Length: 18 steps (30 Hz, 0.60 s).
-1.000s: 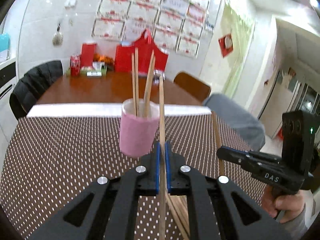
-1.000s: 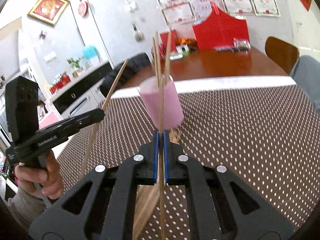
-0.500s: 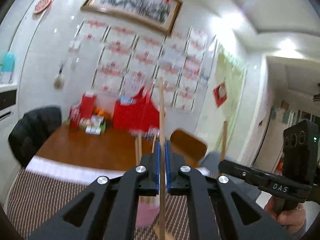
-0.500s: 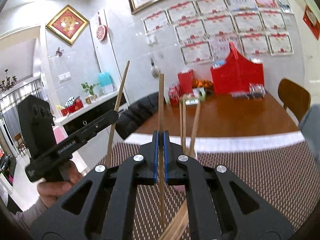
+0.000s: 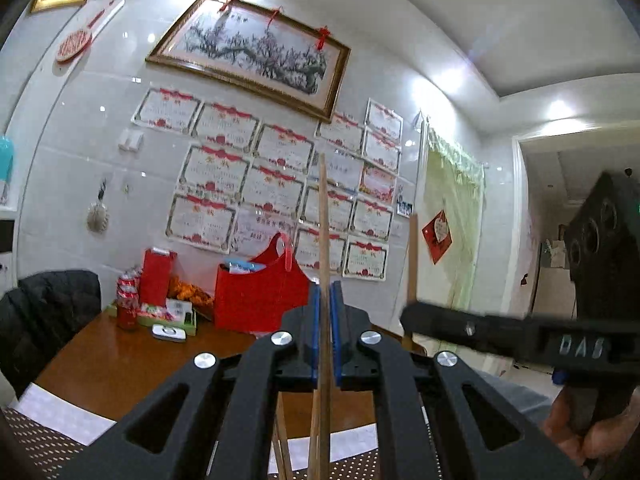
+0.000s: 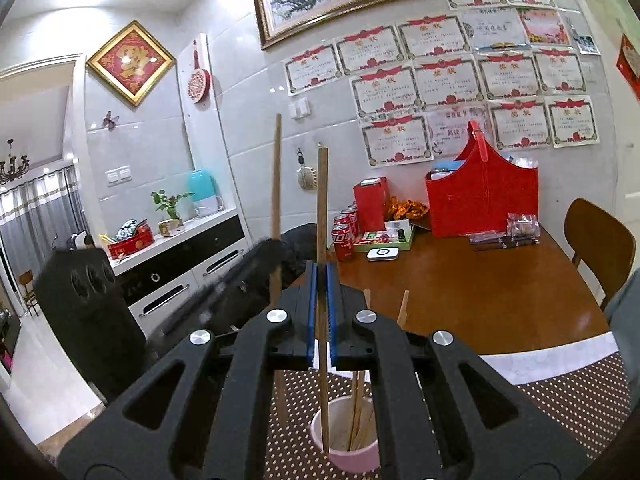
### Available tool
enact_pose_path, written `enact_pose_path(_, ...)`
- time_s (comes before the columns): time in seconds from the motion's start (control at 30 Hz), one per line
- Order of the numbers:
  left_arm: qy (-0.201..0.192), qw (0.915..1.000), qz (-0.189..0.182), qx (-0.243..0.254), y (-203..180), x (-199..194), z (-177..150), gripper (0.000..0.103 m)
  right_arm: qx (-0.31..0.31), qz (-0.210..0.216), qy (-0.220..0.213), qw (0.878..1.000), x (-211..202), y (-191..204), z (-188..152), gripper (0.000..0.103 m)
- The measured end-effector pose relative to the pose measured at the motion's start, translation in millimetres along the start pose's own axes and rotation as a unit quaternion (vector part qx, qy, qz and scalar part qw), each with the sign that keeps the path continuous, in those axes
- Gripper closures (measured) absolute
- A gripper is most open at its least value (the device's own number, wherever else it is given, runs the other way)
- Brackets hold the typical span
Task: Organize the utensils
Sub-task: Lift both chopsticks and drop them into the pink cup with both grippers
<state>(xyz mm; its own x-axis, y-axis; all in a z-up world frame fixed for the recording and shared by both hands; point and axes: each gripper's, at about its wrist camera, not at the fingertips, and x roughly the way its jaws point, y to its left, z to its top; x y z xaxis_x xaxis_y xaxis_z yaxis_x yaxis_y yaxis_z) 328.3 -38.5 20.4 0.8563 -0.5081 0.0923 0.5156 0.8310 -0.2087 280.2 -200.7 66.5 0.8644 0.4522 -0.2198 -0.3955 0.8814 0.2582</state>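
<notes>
Left gripper (image 5: 326, 332): I see its blue pads pressed onto 1 wooden chopstick (image 5: 323, 240); that stick stands upright, top end high against the certificates (image 5: 276, 184) on the wall, lower end running down below the jaws; in the right wrist view this gripper is a blurred black shape at the left edge.

Pink cup (image 6: 346, 436): I see it low in the right wrist view, on the dotted brown tablecloth (image 6: 568, 412), just below the right gripper; several chopsticks already lean inside it.

Right gripper (image 6: 320, 312): jaws pinching a 2nd chopstick (image 6: 322, 208), held vertical; its lower tip sits inside the cup's mouth, though I cannot tell if it touches the bottom.

Right side, left wrist view: the right gripper shows as a dark blurred bar, the person's hand (image 5: 592, 432) on its handle.

Background: red basket (image 6: 480, 204) on the wooden table (image 6: 460, 292), well apart from the cup.
</notes>
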Motion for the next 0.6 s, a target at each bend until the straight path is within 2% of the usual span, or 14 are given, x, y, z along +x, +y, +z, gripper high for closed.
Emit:
enact_pose_path(0.23,0.019,0.9994,0.02,-0.02,21,24,-42,0.098,0.001,-0.016,0.016,1.0,25,-11,-16,0.098)
enact_pose_path(0.43,0.034,0.9985,0.037,-0.023,33,33,-62,0.097,0.011,-0.027,0.048,0.998,40,-25,-33,0.098)
enact_pose_path(0.47,0.04,0.998,0.044,-0.024,34,33,-64,0.092,0.018,-0.027,0.057,0.998,42,-29,-34,0.097)
enact_pose_path(0.5,0.048,0.9975,0.047,-0.024,36,32,-64,0.07,0.027,-0.029,0.062,0.997,42,-32,-35,0.094)
enact_pose_path(0.53,0.054,0.9968,0.054,-0.023,37,29,-63,0.055,0.034,-0.031,0.06,0.997,41,-35,-35,0.067)
enact_pose_path(0.57,0.052,0.9965,0.062,-0.022,37,24,-61,0.035,0.047,-0.035,0.049,0.997,35,-40,-35,0.008)
enact_pose_path(0.6,0.041,0.9967,0.068,-0.018,37,15,-57,0.033,0.052,-0.035,0.033,0.997,28,-42,-35,0.006)
